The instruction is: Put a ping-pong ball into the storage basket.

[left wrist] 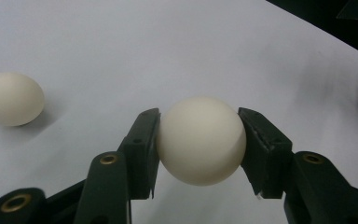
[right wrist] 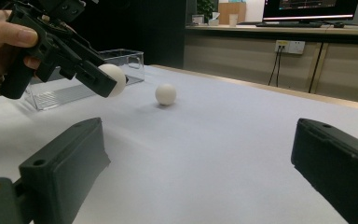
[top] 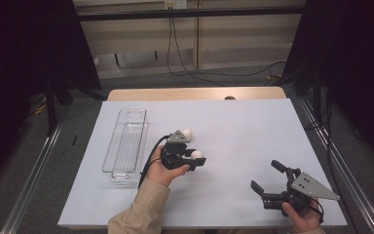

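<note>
Left hand-held gripper: raised a little above the desk near its middle, jaws clamped on a white egg-shaped ball, one pad on each side of it. Second white egg-shaped ball: resting on the white desk surface just beyond the left hand-held gripper, apart from it. Clear plastic tray: long and narrow, lying on the left part of the desk, to the left of both balls. Right hand-held gripper: at the near right of the desk, jaws standing wide apart with nothing between them, pointing toward the middle, well apart from both balls and the tray.
</note>
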The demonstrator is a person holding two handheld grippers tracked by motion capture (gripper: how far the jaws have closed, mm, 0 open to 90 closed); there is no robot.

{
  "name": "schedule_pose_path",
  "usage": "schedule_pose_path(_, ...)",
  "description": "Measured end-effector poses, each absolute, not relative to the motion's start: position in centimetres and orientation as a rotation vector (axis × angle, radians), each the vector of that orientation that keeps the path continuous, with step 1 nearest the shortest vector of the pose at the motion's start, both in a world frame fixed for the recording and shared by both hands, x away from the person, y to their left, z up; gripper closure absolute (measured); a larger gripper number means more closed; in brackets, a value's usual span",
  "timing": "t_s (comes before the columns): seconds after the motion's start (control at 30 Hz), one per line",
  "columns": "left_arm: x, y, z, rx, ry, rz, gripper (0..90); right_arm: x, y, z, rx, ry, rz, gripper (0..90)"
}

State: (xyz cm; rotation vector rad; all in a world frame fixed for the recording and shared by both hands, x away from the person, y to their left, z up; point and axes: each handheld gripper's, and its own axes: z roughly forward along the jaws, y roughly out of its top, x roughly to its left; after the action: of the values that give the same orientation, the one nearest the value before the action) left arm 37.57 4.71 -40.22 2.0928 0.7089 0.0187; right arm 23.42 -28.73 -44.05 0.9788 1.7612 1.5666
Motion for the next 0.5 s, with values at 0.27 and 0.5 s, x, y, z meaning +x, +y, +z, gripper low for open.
schedule_pose_path(0.27,37.67,5.01,-40.13,2.088,0.72,0.024,50.8,23.42,-28.76,-44.06,0.978,1.763,1.565,2.3)
schedule_pose_path(0.5,37.84,5.37,-40.06,2.087,0.728,0.031,50.8,23.43,-28.74,-44.07,0.978,1.764,1.564,2.4)
